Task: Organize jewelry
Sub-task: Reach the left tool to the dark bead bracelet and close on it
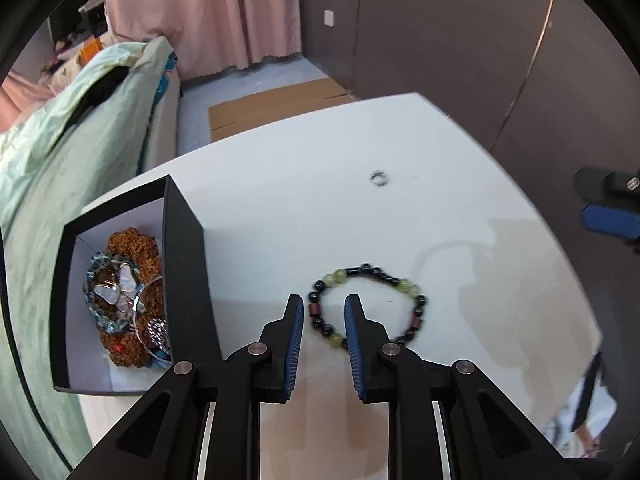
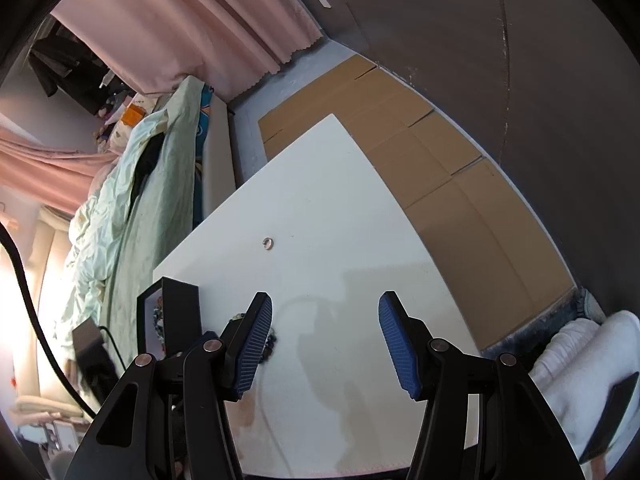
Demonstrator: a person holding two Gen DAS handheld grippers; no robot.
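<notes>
A bead bracelet [image 1: 400,280] of black, yellow-green and dark red beads lies flat on the white table [image 1: 280,200]. My left gripper [image 1: 324,300] points down over its left side. A short stretch of beads sits between the two blue pads [image 1: 294,328], with a gap on either side, so the jaws are not pressing on it. A small silver ring [image 1: 378,178] lies farther back on the table. The black box [image 1: 188,264] at the left holds several bracelets and a butterfly piece. My right gripper [image 2: 325,298] hangs open and empty above bare table, with the ring [image 2: 268,243] beyond it.
A bed with a pale green quilt [image 1: 60,168] runs along the table's left side. Flattened cardboard [image 2: 460,184] covers the floor past the table's far and right edges. A dark wall and a pink curtain [image 1: 208,12] stand behind.
</notes>
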